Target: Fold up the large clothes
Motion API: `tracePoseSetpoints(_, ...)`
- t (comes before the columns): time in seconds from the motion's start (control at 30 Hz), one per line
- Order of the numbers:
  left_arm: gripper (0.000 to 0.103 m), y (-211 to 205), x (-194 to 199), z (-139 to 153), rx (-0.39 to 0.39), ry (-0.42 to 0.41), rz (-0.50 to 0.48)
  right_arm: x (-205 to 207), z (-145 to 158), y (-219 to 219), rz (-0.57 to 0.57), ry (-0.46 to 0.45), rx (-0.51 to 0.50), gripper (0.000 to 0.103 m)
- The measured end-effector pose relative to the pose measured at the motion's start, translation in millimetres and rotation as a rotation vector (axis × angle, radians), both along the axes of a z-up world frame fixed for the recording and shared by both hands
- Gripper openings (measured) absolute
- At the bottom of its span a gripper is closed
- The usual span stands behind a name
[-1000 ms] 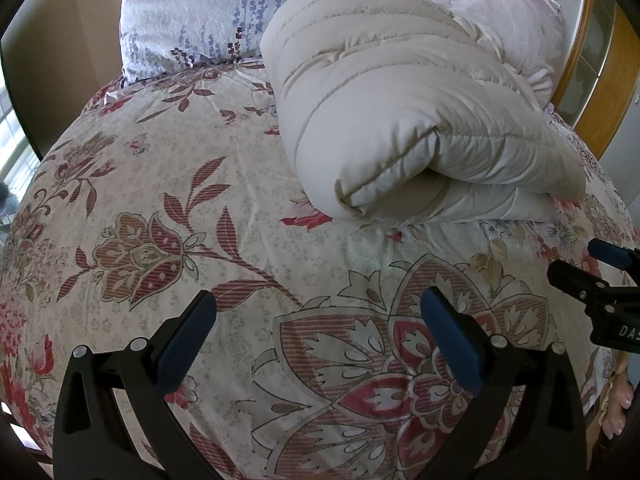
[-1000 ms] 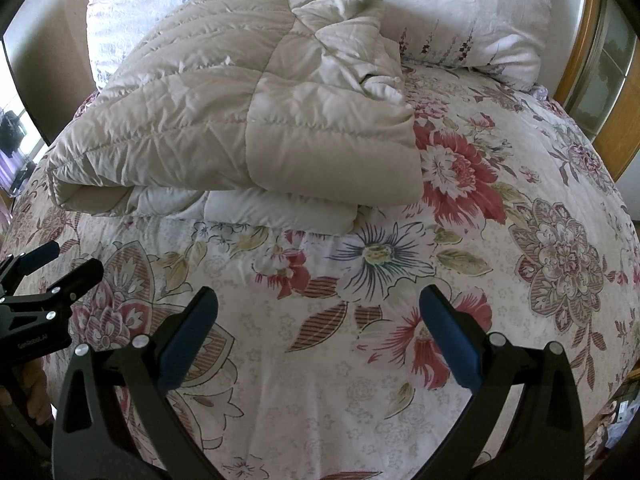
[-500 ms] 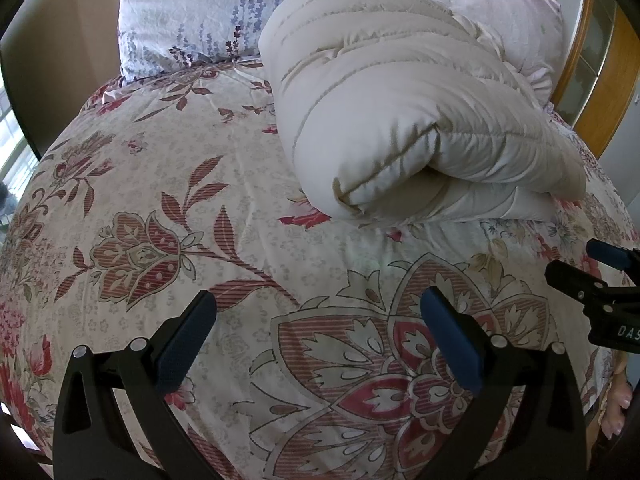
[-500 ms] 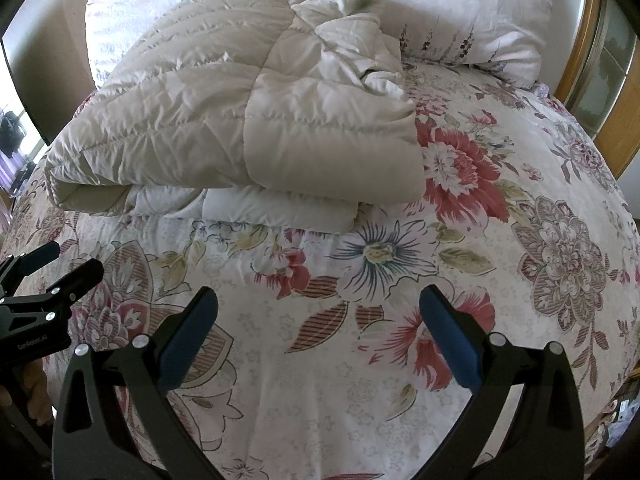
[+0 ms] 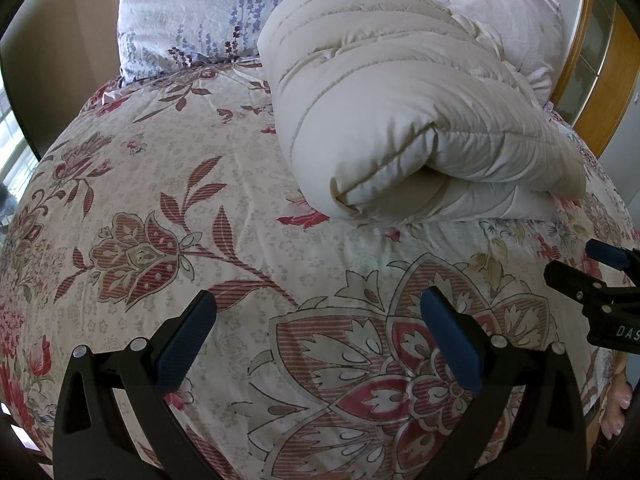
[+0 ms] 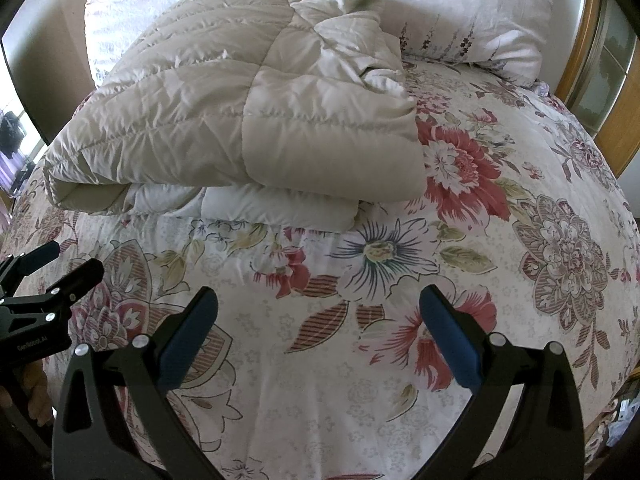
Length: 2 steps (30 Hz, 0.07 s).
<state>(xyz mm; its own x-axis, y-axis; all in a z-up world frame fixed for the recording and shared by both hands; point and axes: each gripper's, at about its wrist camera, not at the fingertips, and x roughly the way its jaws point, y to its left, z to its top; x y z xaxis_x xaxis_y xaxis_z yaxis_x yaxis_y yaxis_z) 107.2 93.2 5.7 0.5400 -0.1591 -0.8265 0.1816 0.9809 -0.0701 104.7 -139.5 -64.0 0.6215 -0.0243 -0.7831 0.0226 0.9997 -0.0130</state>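
Daylit floral bed (image 5: 168, 184), wooden cabinet (image 6: 616, 128)

A floral bedspread (image 5: 168, 184) fills most of both views, cream with red, pink and brown flowers and leaves. At the top of the left-wrist view lies a pillow (image 5: 192, 12) printed with lavender sprigs, its lower edge resting on the bedspread. A second pillow (image 6: 472, 8), white with small sprigs, sits at the upper right of the right-wrist view. A wooden frame (image 6: 624, 92) with glass panes runs down the right edge. A bright window (image 5: 12, 152) shows at the left edge.
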Motion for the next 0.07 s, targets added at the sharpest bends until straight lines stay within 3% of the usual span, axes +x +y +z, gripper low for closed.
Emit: tracePoseSetpoints(0.07,0.102,0.5,0.5,0.2,0.0,0.001,0.0,0.1,0.1,-0.1,0.0,0.0,0.0,0.101)
